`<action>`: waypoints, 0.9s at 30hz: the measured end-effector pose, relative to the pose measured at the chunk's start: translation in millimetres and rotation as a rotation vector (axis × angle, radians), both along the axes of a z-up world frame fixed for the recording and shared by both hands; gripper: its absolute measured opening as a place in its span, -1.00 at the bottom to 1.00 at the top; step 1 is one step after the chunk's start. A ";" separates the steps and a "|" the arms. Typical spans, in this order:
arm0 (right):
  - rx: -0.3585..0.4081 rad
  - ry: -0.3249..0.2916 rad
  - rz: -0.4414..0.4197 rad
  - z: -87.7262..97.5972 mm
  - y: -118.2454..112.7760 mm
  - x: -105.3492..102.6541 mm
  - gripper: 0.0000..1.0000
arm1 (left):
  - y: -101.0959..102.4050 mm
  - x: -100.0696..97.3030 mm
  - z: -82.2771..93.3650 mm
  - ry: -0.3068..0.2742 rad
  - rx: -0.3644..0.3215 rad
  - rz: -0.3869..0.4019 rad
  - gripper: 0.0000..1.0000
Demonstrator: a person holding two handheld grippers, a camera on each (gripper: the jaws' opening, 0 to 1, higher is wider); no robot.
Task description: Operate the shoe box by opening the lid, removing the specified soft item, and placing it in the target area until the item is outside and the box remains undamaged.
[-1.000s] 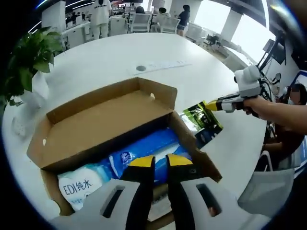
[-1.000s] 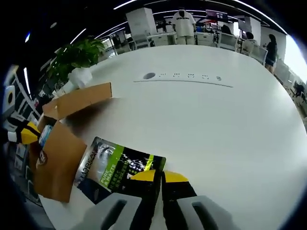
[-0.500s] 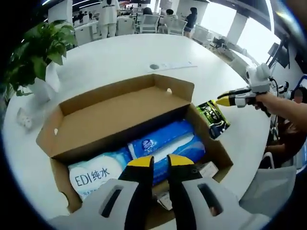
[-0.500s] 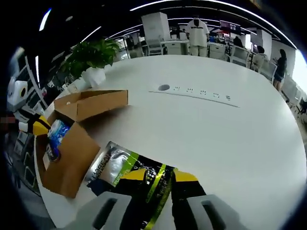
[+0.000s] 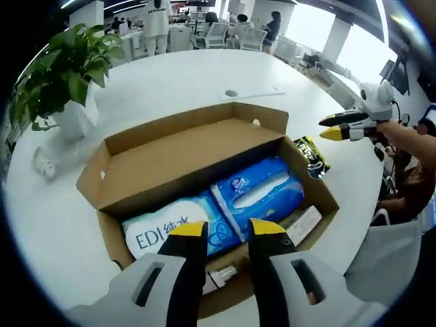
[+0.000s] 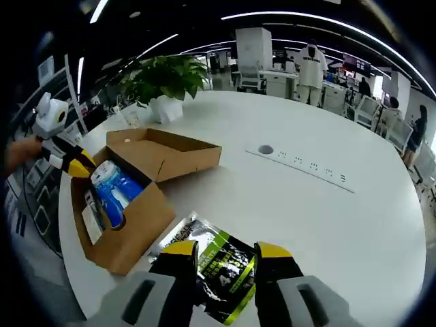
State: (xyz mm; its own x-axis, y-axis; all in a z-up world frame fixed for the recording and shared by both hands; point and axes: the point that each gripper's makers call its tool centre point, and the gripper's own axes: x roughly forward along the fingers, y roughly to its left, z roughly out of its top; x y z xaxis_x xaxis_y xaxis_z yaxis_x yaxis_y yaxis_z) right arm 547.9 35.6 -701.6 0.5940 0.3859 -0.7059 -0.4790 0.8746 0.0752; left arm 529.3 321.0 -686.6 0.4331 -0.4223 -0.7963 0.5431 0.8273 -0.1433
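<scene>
Your right gripper (image 6: 226,251) hangs released just over the green pouch (image 6: 219,260), lying on the bench (image 6: 320,225) beside the shoe box (image 6: 139,221); it looks light, floppy, slick, so pinch an edge.

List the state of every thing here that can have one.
Brown cardboard shoe box: lid open, folded back.
Blue wet-wipe packs: inside the box.
Green-and-black foil pouch: lying flat on the white round table, outside the box.
Left gripper: open.
Right gripper: open, over the pouch.
</scene>
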 end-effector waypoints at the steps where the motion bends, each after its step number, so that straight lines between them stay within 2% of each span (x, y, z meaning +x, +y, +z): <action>1: 0.004 -0.006 0.007 3.6 2.5 -0.4 -0.36 | 2.6 -0.3 0.2 0.000 -0.002 0.002 -0.49; 13: 0.033 -0.097 0.118 44.3 47.6 -2.1 -0.06 | 22.1 -0.3 0.2 -0.029 0.017 -0.060 -0.22; 19: 0.054 -0.133 0.185 61.1 81.6 -6.2 0.07 | 26.4 -0.7 0.4 -0.047 0.037 -0.128 -0.08; 24: 0.061 -0.147 0.253 68.0 108.0 -10.2 0.16 | 29.1 -3.6 1.7 -0.060 0.045 -0.179 -0.01; 27: 0.062 -0.157 0.289 72.4 122.1 -12.5 0.18 | 32.4 -3.1 1.1 -0.073 0.058 -0.243 -0.01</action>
State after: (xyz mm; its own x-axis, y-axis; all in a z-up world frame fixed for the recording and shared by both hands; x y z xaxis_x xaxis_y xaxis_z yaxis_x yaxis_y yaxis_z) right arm 535.4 157.7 -629.2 0.5537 0.5935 -0.5841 -0.7162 0.6972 0.0296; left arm 526.3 353.4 -685.4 0.3815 -0.4752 -0.7929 0.7340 0.6771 -0.0526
